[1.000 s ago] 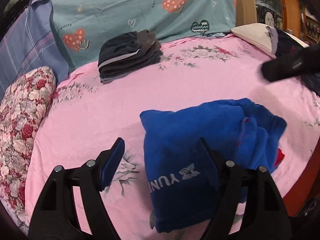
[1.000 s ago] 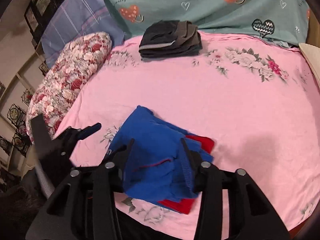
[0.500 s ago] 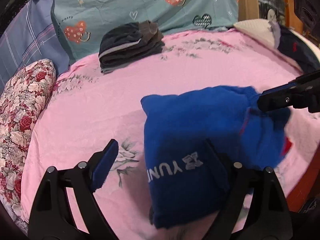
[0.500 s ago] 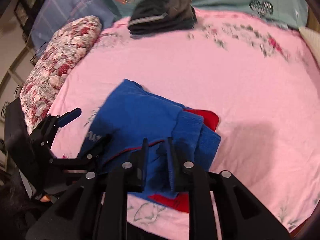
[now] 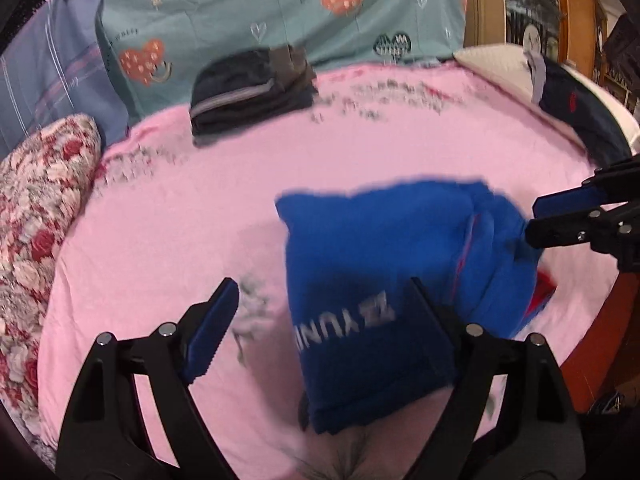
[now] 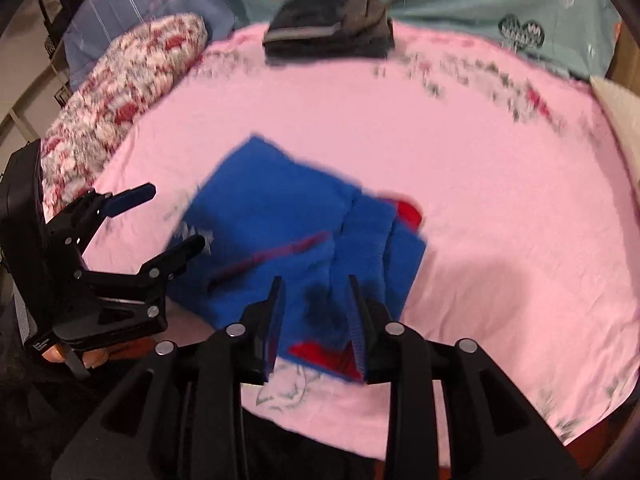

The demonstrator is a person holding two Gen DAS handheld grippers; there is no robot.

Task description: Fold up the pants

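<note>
Folded blue pants (image 5: 384, 264) with a white logo and red trim lie on the pink bed sheet (image 5: 200, 208); they also show in the right wrist view (image 6: 288, 232). My left gripper (image 5: 320, 304) is open, its right finger over the pants' near edge, its left finger over bare sheet. My right gripper (image 6: 316, 300) is partly open, with its fingers on either side of a thick fold at the pants' near right end. It shows at the right of the left wrist view (image 5: 560, 216).
A stack of dark folded clothes (image 5: 248, 88) sits at the back of the bed. A floral pillow (image 5: 36, 200) lies at left, a plaid pillow (image 5: 48, 76) and a teal heart-print cover (image 5: 280, 8) behind. A white pillow with dark clothing (image 5: 576, 108) lies at right.
My right gripper narrowed onto the pants' right end, then widened slightly. Both grippers moved forward over the pants. The pants stayed in place.
</note>
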